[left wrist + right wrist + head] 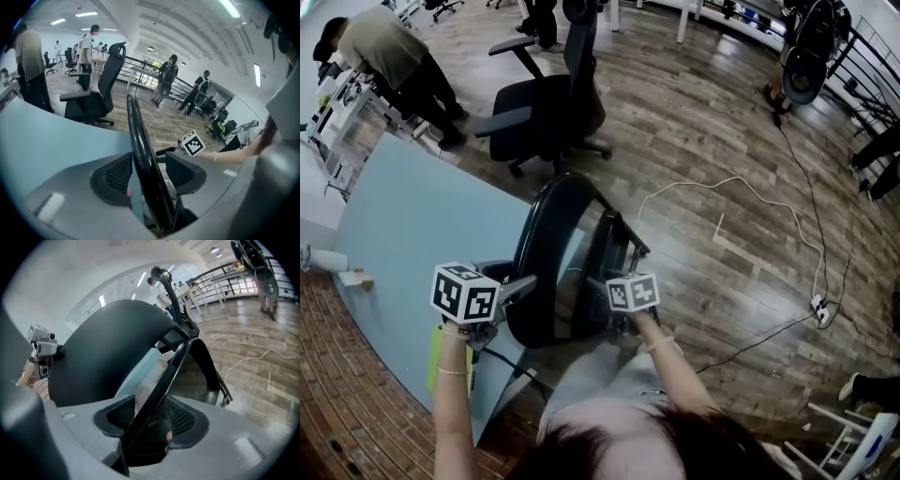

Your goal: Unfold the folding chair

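Note:
The black folding chair (pixel 546 225) stands folded just in front of me, leaning by a light blue tabletop (pixel 403 225). My left gripper (pixel 525 284) is at its left edge. In the left gripper view the chair's glossy curved rim (pixel 138 140) runs between the open jaws of the left gripper (pixel 149 173), close to the left pad and clear of the right one. My right gripper (pixel 602 281) is at the chair's right side. In the right gripper view a thin black frame bar (pixel 173 366) crosses between the right gripper's (pixel 150 418) open pads, with a gap on either side.
A black office chair (pixel 548 103) stands on the wooden floor beyond the table. A white cable (pixel 741 187) runs to a power strip (pixel 820 307) at the right. A person (pixel 389 52) bends over a desk at top left. Brick-patterned floor lies at lower left.

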{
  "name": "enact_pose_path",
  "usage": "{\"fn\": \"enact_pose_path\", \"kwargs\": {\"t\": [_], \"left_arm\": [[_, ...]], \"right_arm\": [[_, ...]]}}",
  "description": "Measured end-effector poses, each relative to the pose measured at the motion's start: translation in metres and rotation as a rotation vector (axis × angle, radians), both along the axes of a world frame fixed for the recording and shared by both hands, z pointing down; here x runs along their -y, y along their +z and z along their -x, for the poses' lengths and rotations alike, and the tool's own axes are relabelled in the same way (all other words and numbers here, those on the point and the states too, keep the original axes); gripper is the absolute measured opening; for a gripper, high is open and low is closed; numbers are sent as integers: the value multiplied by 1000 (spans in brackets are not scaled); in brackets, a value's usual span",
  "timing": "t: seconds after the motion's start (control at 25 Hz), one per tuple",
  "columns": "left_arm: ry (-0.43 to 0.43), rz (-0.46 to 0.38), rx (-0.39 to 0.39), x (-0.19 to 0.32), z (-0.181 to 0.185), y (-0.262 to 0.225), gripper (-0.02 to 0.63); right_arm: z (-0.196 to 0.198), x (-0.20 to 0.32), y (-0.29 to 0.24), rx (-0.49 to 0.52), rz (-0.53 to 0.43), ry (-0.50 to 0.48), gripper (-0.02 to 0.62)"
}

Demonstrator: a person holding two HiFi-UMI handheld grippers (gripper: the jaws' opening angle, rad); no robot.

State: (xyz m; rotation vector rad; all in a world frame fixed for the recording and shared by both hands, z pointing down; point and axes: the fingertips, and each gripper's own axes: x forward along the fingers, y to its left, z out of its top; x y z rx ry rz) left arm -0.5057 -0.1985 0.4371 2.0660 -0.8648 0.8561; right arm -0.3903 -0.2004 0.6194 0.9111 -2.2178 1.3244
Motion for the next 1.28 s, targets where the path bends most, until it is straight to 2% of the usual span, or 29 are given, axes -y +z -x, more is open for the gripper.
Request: {"fn": "enact_pose_path", "kwargs": {"t": [0.4, 0.52, 0.8, 0.88, 0.96, 1.28], "left_arm": [[89, 51, 79, -4, -15, 28, 216], [97, 45, 104, -4, -17, 34, 164], [52, 50, 122, -2, -18, 38, 115], [32, 52, 125, -2, -18, 38, 106], [9, 52, 132, -1, -17, 38, 98], [-66, 85, 138, 1, -21, 40, 74]], "right_arm": [[7, 11, 23, 51, 85, 88, 204], [11, 12, 28, 69, 112, 103, 204], [20, 11, 41, 117, 192, 121, 202], [23, 10, 39, 136, 204, 116, 175], [26, 10, 36, 136, 193, 98, 122], [22, 9, 34, 163, 204, 87, 104]]}}
